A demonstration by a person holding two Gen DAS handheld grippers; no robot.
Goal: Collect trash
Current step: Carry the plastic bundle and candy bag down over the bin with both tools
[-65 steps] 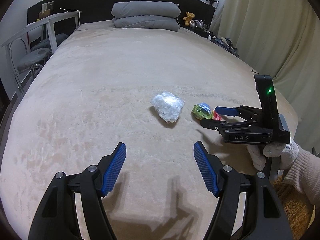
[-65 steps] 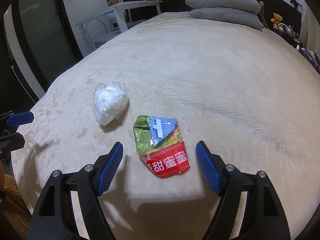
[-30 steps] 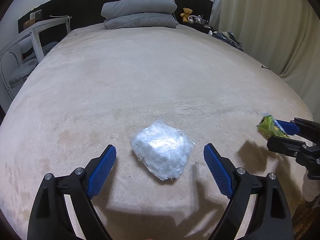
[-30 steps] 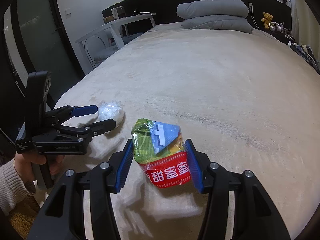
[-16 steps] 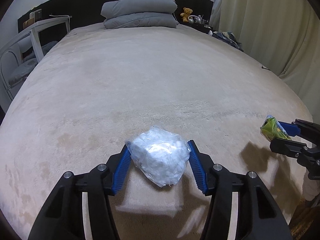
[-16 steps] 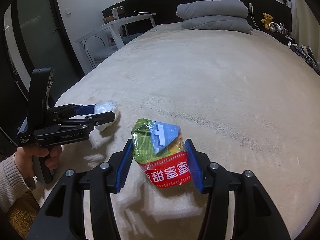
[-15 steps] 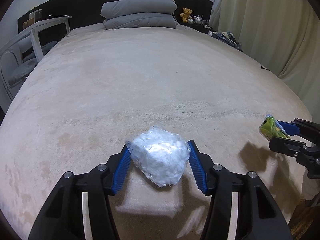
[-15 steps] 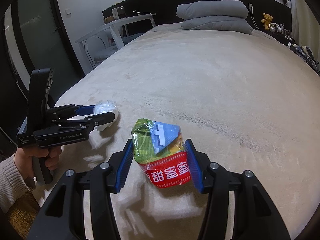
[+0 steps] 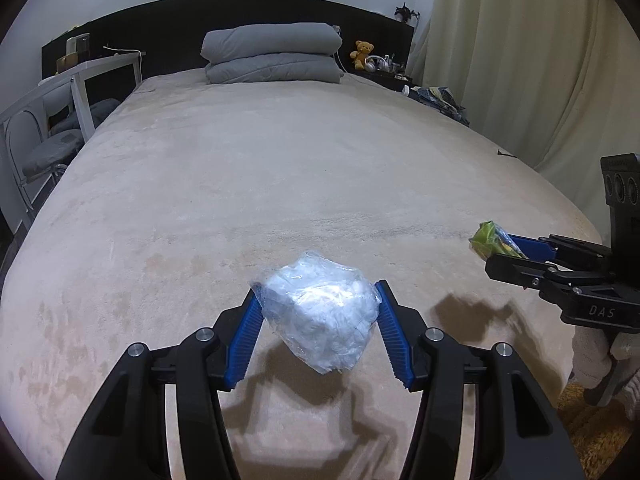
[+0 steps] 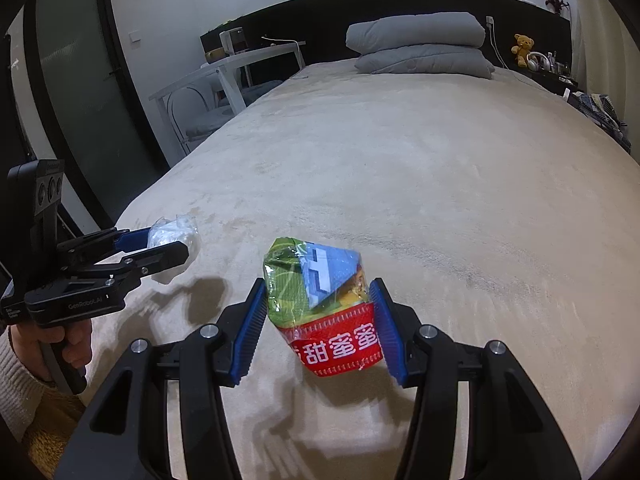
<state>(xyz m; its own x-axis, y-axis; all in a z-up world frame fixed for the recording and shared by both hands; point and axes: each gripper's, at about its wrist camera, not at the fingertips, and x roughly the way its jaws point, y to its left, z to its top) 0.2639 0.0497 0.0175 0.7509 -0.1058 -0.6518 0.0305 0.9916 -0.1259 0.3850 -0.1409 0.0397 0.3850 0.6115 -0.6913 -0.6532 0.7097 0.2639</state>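
wide open bed (image 9: 280, 168) ahead, the beige cover bare from the near edge up to twelve o'clock, where two stacked grey pillows (image 9: 272, 56) sit against the dark headboard (image 9: 160, 28). off at ten o'clock a white desk (image 9: 80, 80) and a chair (image 9: 44, 148) crowd the bedside, so that flank is tight. at two o'clock a heap of clothes (image 9: 438, 98) lies by the bed edge near the curtain (image 9: 532, 60), which walls off the three o'clock side. in the right wrist view a dark door (image 10: 84, 92) closes off nine o'clock. both shadows fall on the cover below the loads, so there is air underneath.
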